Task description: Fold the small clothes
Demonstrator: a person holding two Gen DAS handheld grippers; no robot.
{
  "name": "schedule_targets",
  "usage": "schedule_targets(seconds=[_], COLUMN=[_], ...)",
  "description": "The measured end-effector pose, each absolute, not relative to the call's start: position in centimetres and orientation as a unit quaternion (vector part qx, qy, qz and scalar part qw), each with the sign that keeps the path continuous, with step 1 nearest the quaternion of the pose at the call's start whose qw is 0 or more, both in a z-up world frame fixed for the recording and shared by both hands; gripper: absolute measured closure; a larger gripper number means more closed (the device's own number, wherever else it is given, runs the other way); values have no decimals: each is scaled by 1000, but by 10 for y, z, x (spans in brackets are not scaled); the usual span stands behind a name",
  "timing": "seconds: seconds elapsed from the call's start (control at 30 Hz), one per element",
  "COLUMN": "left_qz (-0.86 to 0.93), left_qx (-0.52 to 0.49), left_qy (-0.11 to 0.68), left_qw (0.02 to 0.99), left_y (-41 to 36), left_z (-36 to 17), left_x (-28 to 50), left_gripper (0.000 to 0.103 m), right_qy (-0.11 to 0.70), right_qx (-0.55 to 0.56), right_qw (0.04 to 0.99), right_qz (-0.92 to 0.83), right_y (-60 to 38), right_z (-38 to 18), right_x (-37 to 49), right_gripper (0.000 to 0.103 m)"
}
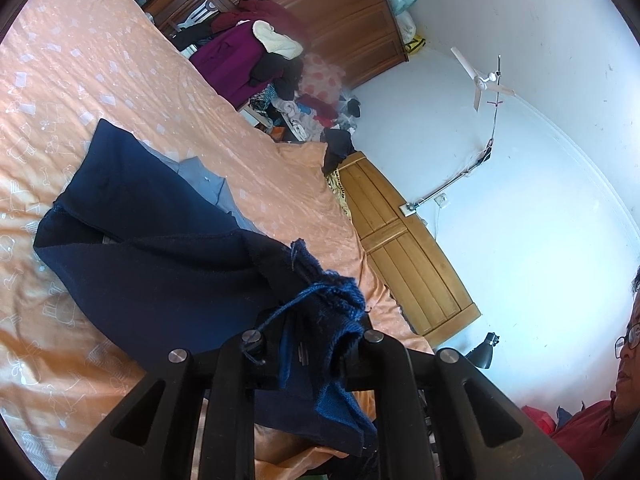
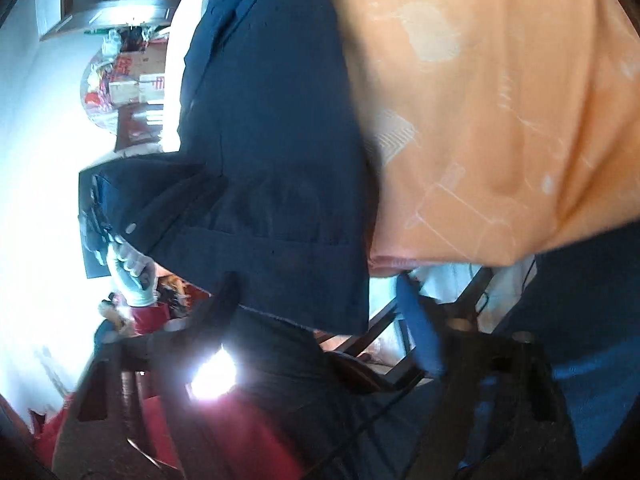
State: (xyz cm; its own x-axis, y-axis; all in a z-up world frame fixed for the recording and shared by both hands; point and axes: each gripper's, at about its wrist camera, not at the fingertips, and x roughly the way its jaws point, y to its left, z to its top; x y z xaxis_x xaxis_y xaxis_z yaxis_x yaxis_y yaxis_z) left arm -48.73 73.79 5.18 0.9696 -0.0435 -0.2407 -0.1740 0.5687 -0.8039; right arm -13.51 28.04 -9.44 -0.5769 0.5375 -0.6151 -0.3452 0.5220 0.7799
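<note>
Your left gripper (image 1: 310, 344) is clamped on a bunched, frayed corner of the navy garment (image 1: 160, 264), the blue knit edge and a loose thread spilling between and over its black fingers (image 1: 384, 364). From that pinch the cloth slopes away and down onto the orange bedsheet (image 1: 80, 80), where the rest lies partly doubled over near the bed's side edge, with a paler blue layer (image 1: 200, 180) showing from under its far side. Your right gripper (image 2: 320, 320) is blurred; the dark garment hangs right at its fingers, and a blue strip sits by one of them, but whether the jaws pinch it cannot be told. In the right wrist view, a gloved hand (image 2: 134, 276) holds the left gripper at the garment's other end, off the bed's edge.
</note>
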Motion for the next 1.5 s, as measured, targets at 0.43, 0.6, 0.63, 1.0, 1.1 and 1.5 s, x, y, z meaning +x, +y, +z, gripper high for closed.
schedule_targets(seconds=[0.43, 0.6, 0.63, 1.0, 1.1, 1.5], left_qz=[60, 87, 94, 217, 209, 231], left_qx=[-445, -431, -428, -499, -498, -470], left_qy=[82, 71, 75, 280, 261, 185], left_qw=[890, 896, 896, 791, 800, 831], left_y=[761, 824, 838, 985, 981, 987], left_z=[83, 104, 105, -80, -96, -34], left_x=[-486, -451, -440, -329, -332, -377], left_gripper=[88, 87, 86, 68, 64, 33], right_qy=[565, 548, 549, 615, 593, 517], right_qx=[92, 97, 97, 10, 26, -10], right_qw=[542, 558, 560, 596, 609, 666], right_qz=[615, 616, 613, 516, 527, 538], right_y=[363, 461, 479, 622, 617, 616], right_z=[63, 77, 75, -95, -91, -48], right_x=[-50, 39, 50, 145, 144, 126], right_gripper=[97, 97, 97, 62, 47, 33])
